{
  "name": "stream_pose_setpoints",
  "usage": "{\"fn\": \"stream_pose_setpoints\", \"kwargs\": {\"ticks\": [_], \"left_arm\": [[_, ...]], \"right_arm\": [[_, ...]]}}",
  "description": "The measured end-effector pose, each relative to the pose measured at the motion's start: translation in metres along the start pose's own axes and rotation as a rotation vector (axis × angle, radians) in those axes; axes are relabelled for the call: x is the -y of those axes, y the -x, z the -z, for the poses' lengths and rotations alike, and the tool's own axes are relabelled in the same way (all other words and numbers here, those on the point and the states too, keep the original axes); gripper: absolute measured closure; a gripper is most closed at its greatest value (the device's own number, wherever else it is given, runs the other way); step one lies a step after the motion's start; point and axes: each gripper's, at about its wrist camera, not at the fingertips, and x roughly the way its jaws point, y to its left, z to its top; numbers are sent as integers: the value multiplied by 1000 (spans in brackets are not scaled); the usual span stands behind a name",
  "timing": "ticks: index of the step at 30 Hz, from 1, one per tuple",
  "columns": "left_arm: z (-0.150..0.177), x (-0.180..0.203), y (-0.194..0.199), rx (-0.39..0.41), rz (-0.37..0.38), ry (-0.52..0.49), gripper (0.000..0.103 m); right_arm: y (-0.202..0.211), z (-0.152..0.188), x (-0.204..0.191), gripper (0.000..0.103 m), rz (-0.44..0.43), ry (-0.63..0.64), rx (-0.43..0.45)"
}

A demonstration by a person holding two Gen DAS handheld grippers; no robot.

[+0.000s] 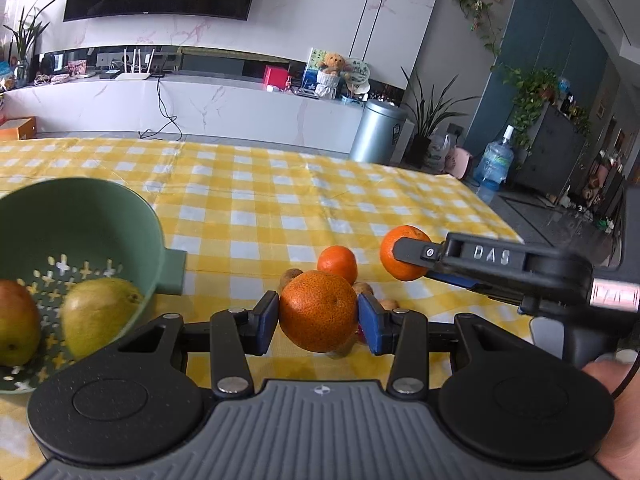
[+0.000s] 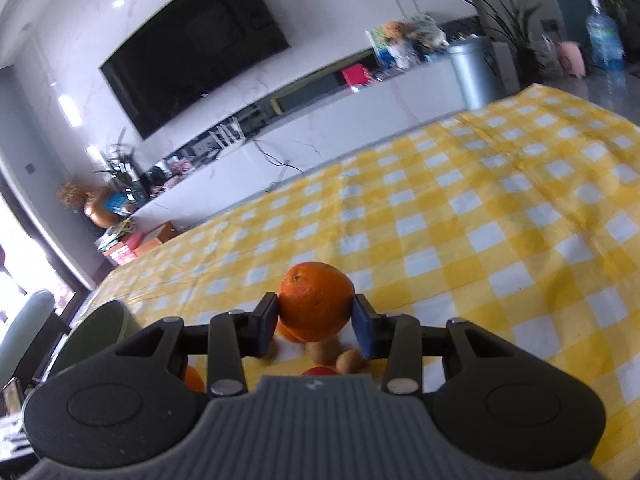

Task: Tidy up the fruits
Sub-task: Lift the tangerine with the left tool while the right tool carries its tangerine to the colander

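Your left claw (image 1: 318, 322) is clamped on a large orange (image 1: 318, 312), lifted over the yellow-checked bench (image 1: 260, 200). Your right claw (image 2: 316, 322) pinches a smaller orange (image 2: 316, 304) the same way. Below lie another orange (image 1: 337, 263) and small brown fruits (image 2: 326, 350). To your left, the green strainer bowl (image 1: 100, 220) holds two pears (image 1: 96, 316).

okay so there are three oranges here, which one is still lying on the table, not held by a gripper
The small middle orange, on the tablecloth. The left gripper clamps the big orange; the right gripper clamps the right-hand orange.
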Motion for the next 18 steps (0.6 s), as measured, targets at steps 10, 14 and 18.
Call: {"fn": "stream_pose_setpoints", "kwargs": {"ticks": [10,14,18], "left_arm": [[-28,-25,44,34,-52,22,54],[-40,-46,50,19,-109,50,54],[-46,-72,53,-7,-165,68,54]], "right_arm": [[34,10,-58,66,-136,160,0],[32,12,-90,66,-173,234,-33],[21,13,-128,66,-200,322,-66]]}}
